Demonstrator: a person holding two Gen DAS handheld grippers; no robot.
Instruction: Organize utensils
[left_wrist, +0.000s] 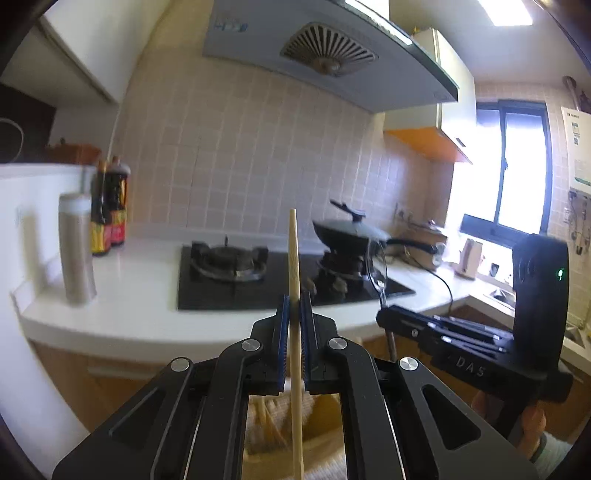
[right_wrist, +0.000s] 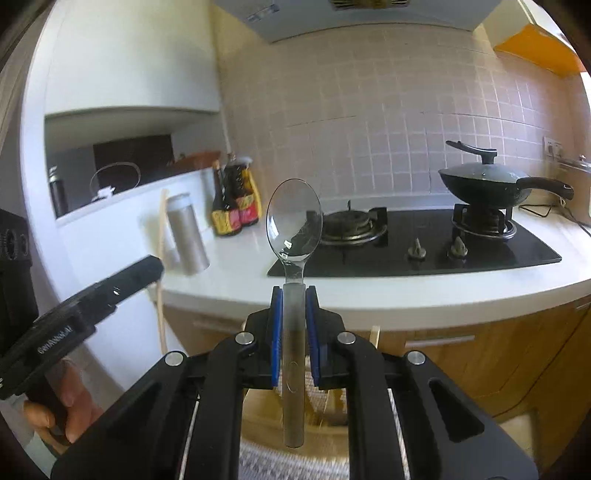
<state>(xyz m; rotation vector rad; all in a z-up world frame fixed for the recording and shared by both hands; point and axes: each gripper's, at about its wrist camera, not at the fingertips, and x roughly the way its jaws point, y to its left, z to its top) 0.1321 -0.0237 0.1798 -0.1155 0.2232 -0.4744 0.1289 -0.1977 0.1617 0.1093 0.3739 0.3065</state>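
Observation:
My left gripper (left_wrist: 294, 301) is shut on a wooden chopstick (left_wrist: 293, 251) that stands upright, its tip above the stove. My right gripper (right_wrist: 294, 291) is shut on a clear plastic spoon (right_wrist: 294, 218), bowl up, handle hanging below the pads. In the left wrist view the right gripper (left_wrist: 384, 314) shows at the right with the spoon (left_wrist: 376, 266) edge-on. In the right wrist view the left gripper (right_wrist: 153, 264) shows at the left with the chopstick (right_wrist: 161, 229) upright. Both are held in the air in front of the counter.
A white counter (right_wrist: 369, 295) holds a black gas hob (right_wrist: 406, 247) with a lidded wok (right_wrist: 487, 184) on the right burner. A metal canister (right_wrist: 186, 232) and sauce bottles (right_wrist: 236, 206) stand at the left. A woven basket (left_wrist: 269, 424) lies below the grippers.

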